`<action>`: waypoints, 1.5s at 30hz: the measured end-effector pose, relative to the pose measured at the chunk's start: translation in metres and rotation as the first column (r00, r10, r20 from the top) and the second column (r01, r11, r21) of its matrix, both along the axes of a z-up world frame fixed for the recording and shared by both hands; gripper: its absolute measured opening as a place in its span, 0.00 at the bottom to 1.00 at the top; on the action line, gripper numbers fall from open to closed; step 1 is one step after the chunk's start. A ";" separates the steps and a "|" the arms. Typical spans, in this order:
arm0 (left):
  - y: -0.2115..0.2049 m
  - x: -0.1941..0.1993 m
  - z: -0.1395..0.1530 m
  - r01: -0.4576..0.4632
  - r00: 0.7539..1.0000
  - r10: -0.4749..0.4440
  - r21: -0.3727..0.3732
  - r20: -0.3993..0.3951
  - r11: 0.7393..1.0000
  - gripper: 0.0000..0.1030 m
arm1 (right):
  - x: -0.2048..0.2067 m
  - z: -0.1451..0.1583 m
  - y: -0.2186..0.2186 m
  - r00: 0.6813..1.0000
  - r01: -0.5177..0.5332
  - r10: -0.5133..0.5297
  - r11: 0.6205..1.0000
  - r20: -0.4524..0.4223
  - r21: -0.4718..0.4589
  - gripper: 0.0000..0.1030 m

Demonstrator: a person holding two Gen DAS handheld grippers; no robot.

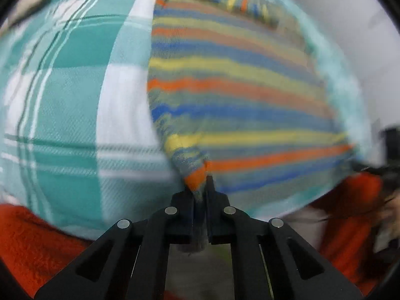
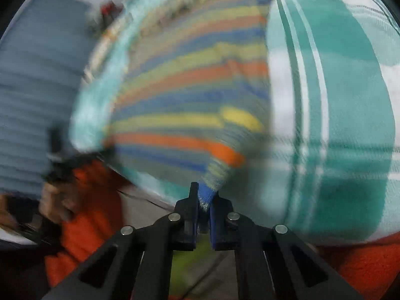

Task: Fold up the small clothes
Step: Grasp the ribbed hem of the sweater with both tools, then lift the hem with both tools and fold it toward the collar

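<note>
Pinching the striped garment [image 1: 237,95] with both claws right now: your left claw [image 1: 200,187] is clamped on an orange-and-yellow corner, your right claw [image 2: 203,197] on a blue bit of edge. The cloth spreads out ahead of each claw over the teal plaid cloth [image 1: 62,100] on the surface. Your orange sleeve [image 1: 27,245] sits below and beside the left claw. Both views are pretty blurry.
</note>
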State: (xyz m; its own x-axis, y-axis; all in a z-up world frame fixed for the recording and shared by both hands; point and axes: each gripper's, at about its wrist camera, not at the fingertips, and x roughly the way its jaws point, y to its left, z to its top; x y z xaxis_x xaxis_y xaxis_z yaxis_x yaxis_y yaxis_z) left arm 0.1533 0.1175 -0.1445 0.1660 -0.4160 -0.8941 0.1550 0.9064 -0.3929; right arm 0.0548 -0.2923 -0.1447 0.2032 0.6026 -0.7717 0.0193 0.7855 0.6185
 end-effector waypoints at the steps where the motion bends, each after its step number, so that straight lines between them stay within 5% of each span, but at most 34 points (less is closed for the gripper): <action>1: 0.004 0.009 0.005 -0.018 1.000 0.018 -0.041 0.000 0.999 0.05 | 0.007 0.009 -0.006 0.999 0.031 -0.032 0.999 0.027 0.040 0.07; 5: 0.015 0.098 0.036 -0.094 0.994 0.102 -0.165 0.046 0.982 0.05 | 0.069 0.037 -0.039 0.980 0.142 -0.158 0.982 0.123 0.125 0.07; 9: 0.003 0.189 0.051 -0.147 0.983 0.164 -0.191 0.080 0.971 0.05 | 0.147 0.053 -0.060 0.951 0.220 -0.240 0.968 0.197 0.117 0.07; 13: -0.002 0.272 0.036 -0.216 0.973 0.228 -0.200 0.038 0.956 0.05 | 0.232 0.045 -0.074 0.922 0.308 -0.332 0.941 0.198 0.142 0.07; 19: -0.014 0.333 -0.003 -0.321 0.946 0.324 -0.240 -0.029 0.916 0.09 | 0.328 0.009 -0.097 0.900 0.396 -0.417 0.903 0.125 0.167 0.07; 20: -0.018 0.338 -0.004 -0.337 0.940 0.339 -0.248 -0.033 0.908 0.12 | 0.338 -0.001 -0.104 0.892 0.416 -0.440 0.889 0.106 0.194 0.09; 22: -0.010 0.354 -0.008 -0.397 0.913 0.407 -0.296 -0.029 0.869 0.39 | 0.351 -0.014 -0.111 0.870 0.459 -0.486 0.860 0.085 0.222 0.14; 23: -0.008 0.356 -0.009 -0.422 0.898 0.439 -0.306 -0.016 0.853 0.65 | 0.357 -0.021 -0.117 0.851 0.492 -0.520 0.839 0.076 0.233 0.25; 24: -0.002 0.358 -0.006 -0.454 0.878 0.479 -0.311 0.004 0.835 0.79 | 0.362 -0.024 -0.120 0.836 0.512 -0.544 0.821 0.074 0.251 0.41; 26: 0.009 0.357 0.001 -0.496 0.841 0.540 -0.338 0.043 0.800 0.80 | 0.365 -0.023 -0.128 0.792 0.557 -0.602 0.782 0.105 0.278 0.63; 28: 0.015 0.355 0.002 -0.509 0.827 0.559 -0.347 0.054 0.787 0.80 | 0.366 -0.014 -0.132 0.768 0.567 -0.622 0.771 0.153 0.290 0.67; 32: 0.004 0.332 0.011 -0.437 0.864 0.483 -0.267 0.139 0.859 0.80 | 0.359 0.011 -0.126 0.804 0.513 -0.539 0.842 0.250 0.165 0.67; 35: -0.026 0.278 0.026 -0.262 0.913 0.291 -0.138 0.287 0.955 0.80 | 0.330 0.027 -0.110 0.862 0.407 -0.402 0.912 0.310 0.051 0.66; 37: -0.044 0.246 0.029 -0.153 0.916 0.154 -0.033 0.371 0.988 0.83 | 0.305 0.033 -0.094 0.897 0.322 -0.301 0.947 0.323 -0.012 0.62; 40: -0.073 0.207 -0.002 0.001 0.931 -0.069 0.185 0.359 0.983 0.89 | 0.252 0.028 -0.053 0.940 0.151 -0.115 0.984 0.323 -0.089 0.44; 42: -0.068 0.194 -0.028 -0.005 0.954 -0.072 0.253 0.292 0.967 0.89 | 0.226 -0.001 -0.036 0.974 0.077 -0.026 0.972 0.225 -0.220 0.12; 43: -0.064 0.186 -0.026 -0.015 0.947 -0.065 0.247 0.315 0.969 0.89 | 0.215 -0.017 -0.036 0.986 0.076 -0.031 0.957 0.162 -0.280 0.06; 45: -0.057 0.164 -0.015 -0.050 0.945 -0.039 0.262 0.325 0.964 0.90 | 0.193 -0.021 -0.054 0.971 0.186 -0.147 0.960 0.190 -0.209 0.10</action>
